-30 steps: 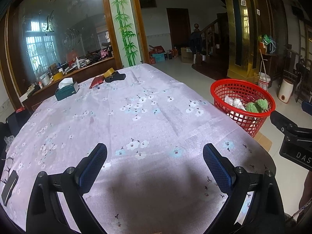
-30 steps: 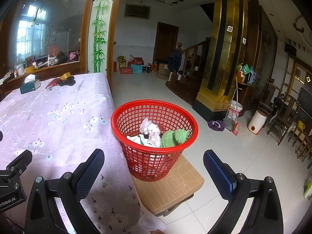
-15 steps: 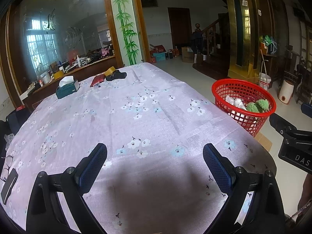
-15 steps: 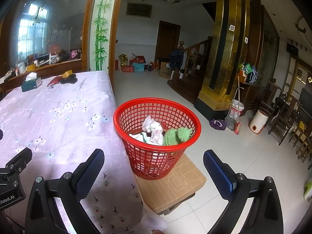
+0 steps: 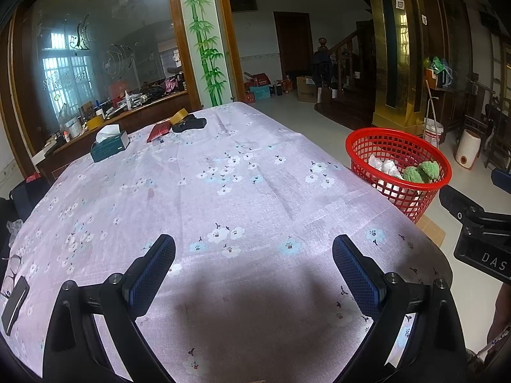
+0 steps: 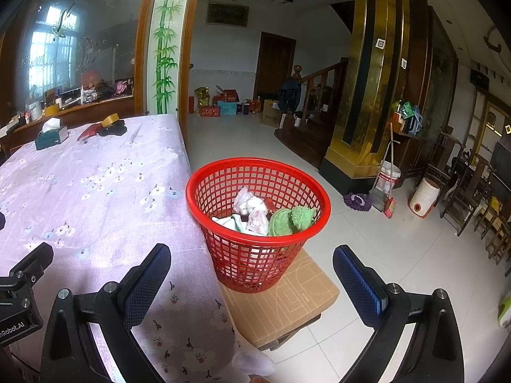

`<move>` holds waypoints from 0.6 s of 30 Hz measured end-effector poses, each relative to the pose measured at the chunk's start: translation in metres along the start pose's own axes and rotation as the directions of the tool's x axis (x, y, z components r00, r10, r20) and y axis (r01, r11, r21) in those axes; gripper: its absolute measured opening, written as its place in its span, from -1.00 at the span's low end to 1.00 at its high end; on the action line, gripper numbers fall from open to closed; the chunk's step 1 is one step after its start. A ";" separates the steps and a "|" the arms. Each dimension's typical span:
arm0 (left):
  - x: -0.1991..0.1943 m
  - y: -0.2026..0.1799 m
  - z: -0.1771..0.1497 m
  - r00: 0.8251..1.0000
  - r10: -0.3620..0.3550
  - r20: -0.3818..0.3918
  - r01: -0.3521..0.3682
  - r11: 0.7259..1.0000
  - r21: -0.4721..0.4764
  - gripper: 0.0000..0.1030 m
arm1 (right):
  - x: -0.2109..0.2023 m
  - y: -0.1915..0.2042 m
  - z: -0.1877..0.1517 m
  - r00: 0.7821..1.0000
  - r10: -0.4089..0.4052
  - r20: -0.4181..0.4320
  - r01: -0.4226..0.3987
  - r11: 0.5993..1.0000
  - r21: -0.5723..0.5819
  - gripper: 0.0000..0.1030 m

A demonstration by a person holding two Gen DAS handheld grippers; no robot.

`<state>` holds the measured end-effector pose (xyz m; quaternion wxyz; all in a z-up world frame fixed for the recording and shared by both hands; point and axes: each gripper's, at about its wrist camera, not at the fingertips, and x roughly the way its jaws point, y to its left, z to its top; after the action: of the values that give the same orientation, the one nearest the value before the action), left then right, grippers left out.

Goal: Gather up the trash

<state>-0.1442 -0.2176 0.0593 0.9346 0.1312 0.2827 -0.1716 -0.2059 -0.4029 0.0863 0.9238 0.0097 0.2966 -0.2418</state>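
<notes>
A red mesh basket (image 6: 220, 175) stands on a cardboard box (image 6: 287, 306) beside the table's right edge; it also shows in the left wrist view (image 5: 357, 146). Inside lie crumpled white paper (image 6: 252, 207) and a green fuzzy wad (image 6: 292, 220). My right gripper (image 6: 252, 282) is open and empty, a little in front of the basket. My left gripper (image 5: 254, 274) is open and empty above the near part of the floral tablecloth (image 5: 223, 191).
At the table's far end sit a tissue box (image 5: 110, 146), a red pouch (image 5: 158, 131), a tape roll (image 5: 178, 116) and a black case (image 5: 191, 124). Glasses and a phone (image 5: 14, 300) lie at the left edge. Tiled floor, a bucket (image 6: 386, 177) and chairs lie right.
Both grippers have drifted slightly; the basket sits a little higher and farther right in the right wrist view. Both stay open and empty.
</notes>
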 end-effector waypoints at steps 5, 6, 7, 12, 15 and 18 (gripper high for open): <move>0.000 0.000 0.000 1.000 -0.001 0.000 0.001 1.000 0.002 0.90 | 0.001 0.000 0.000 1.000 0.001 -0.002 -0.001 1.000 0.002 0.99; 0.000 0.000 0.001 1.000 -0.001 0.000 0.001 1.000 0.001 0.90 | 0.001 0.001 0.000 1.000 0.001 -0.002 -0.001 1.000 0.002 0.99; 0.000 0.000 0.001 1.000 -0.002 0.000 0.002 1.000 0.001 0.90 | 0.001 0.001 0.000 1.000 0.001 -0.002 -0.001 1.000 0.001 0.99; 0.000 0.000 0.000 1.000 -0.001 -0.001 0.001 1.000 0.001 0.90 | 0.002 0.001 0.000 1.000 0.001 -0.004 -0.001 1.000 0.000 0.99; 0.000 0.000 0.001 1.000 -0.001 -0.001 0.001 1.000 0.001 0.90 | 0.004 0.002 -0.002 1.000 0.004 -0.006 -0.004 1.000 0.000 0.99; 0.000 0.000 0.000 1.000 -0.002 -0.001 0.002 1.000 0.000 0.90 | 0.004 0.002 -0.002 1.000 0.004 -0.006 -0.004 1.000 -0.001 0.99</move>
<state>-0.1443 -0.2174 0.0594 0.9342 0.1310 0.2835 -0.1723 -0.2033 -0.4025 0.0828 0.9234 0.0107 0.2995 -0.2399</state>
